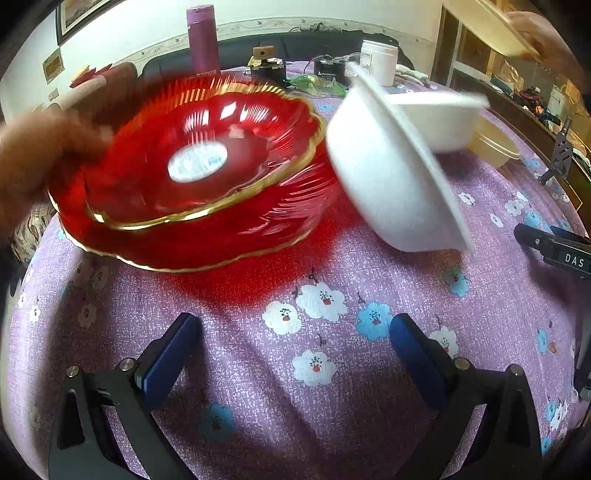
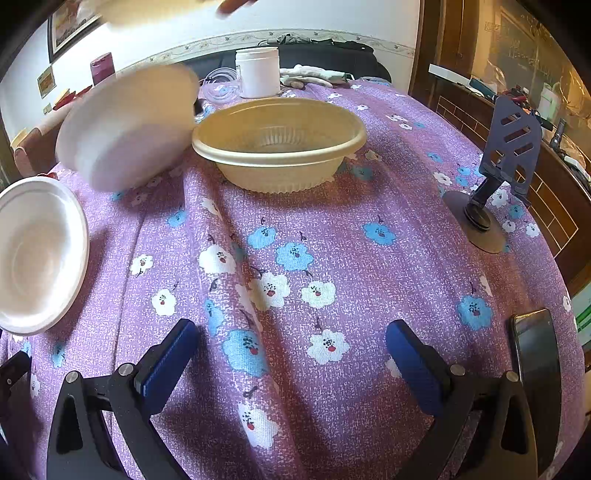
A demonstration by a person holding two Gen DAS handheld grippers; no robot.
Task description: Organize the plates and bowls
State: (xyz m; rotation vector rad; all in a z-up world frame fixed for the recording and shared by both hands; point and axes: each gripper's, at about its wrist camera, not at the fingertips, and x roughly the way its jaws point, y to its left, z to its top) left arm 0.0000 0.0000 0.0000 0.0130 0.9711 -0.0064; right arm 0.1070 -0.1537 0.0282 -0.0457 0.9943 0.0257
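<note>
We are viewing a bench under purple floral cloth [image 1: 332, 406]. Red plates [image 1: 199, 192] are sitting stacked left, white bowls [image 1: 391, 173] lying tilted centre, beige bowl [image 2: 279, 144] standing right, wood cabinets [image 2: 517, 92] beyond. Left gripper [image 1: 295, 354] and right gripper [image 2: 291, 354] are hanging with jaws apart, empty.

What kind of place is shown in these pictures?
Most likely a room in a home. A table has a purple flowered tablecloth, with red plates and a yellow bowl on it; a framed picture hangs on the wall.
</note>
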